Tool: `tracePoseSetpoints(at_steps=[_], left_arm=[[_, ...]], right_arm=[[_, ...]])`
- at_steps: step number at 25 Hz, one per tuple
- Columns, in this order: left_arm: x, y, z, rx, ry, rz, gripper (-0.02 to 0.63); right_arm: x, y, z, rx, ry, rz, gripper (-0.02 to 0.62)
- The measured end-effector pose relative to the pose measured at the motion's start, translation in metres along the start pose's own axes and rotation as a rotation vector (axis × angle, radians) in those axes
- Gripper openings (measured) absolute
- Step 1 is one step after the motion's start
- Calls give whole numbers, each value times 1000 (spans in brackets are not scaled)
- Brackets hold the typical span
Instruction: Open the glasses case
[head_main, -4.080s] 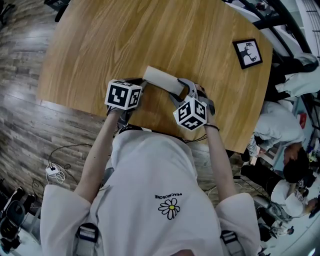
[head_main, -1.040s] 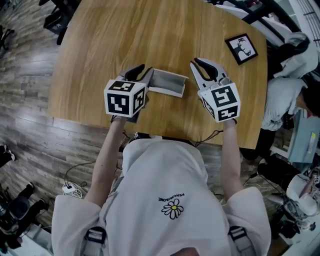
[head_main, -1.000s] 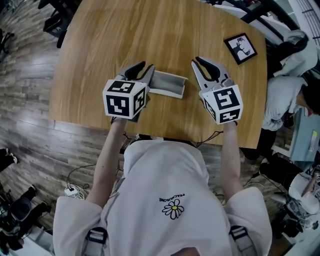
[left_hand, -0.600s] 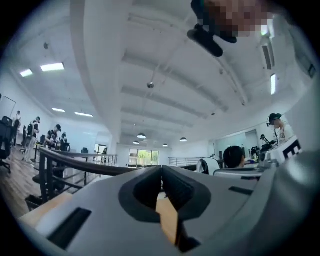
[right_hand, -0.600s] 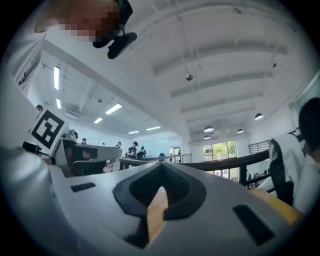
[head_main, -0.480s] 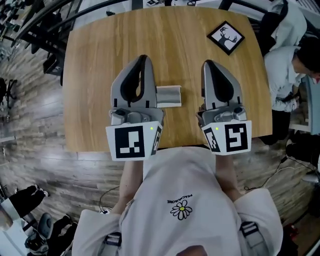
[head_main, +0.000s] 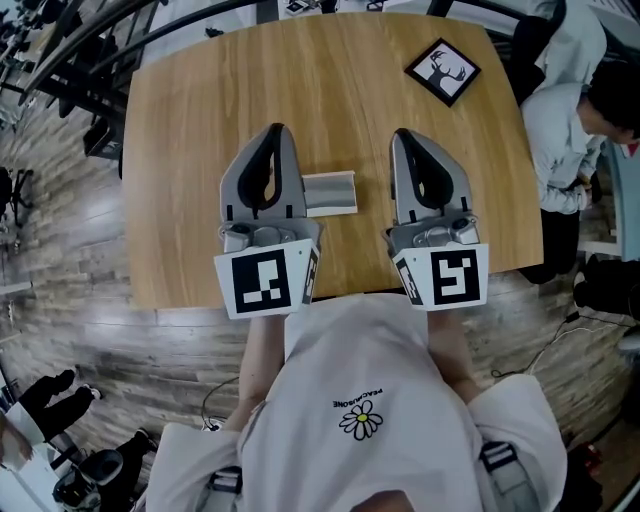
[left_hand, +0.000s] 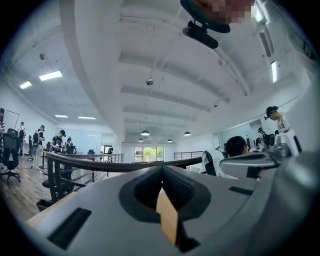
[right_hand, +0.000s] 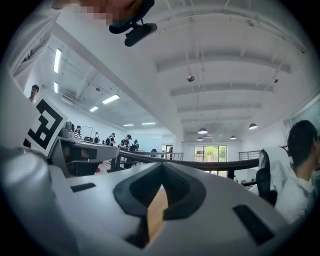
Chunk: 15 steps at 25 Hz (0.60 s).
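Observation:
The grey glasses case (head_main: 329, 193) lies open on the wooden table (head_main: 200, 120), seen in the head view between my two grippers. My left gripper (head_main: 277, 131) is lifted above the table to the left of the case, jaws shut and empty. My right gripper (head_main: 402, 137) is held up at the case's right, also shut with nothing in it. Both point level, away from me. In the left gripper view the shut left gripper (left_hand: 162, 168) faces the room, and the case is out of sight. The right gripper view shows the same for the shut right gripper (right_hand: 162, 165).
A black-framed deer picture (head_main: 443, 71) lies at the table's far right corner. People in white (head_main: 570, 110) stand off the table's right edge. A dark railing (left_hand: 100, 165) runs beyond the table. Wood floor lies at the left.
Both grippers have risen off the table and levelled out, away from the case. Their jaws have closed empty. The case stays where it was, open.

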<state>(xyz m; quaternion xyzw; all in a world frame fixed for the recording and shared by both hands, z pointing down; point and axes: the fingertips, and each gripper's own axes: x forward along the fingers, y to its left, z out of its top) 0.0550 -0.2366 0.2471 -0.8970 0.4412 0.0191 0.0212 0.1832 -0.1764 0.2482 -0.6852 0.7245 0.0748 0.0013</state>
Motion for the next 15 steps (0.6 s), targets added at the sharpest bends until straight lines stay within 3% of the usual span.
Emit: tracePoseSetpoints(at_steps=[15], left_arm=[[-5, 1, -8, -10, 28, 20, 17]], right_arm=[[-5, 4, -4, -36, 22, 15, 6]])
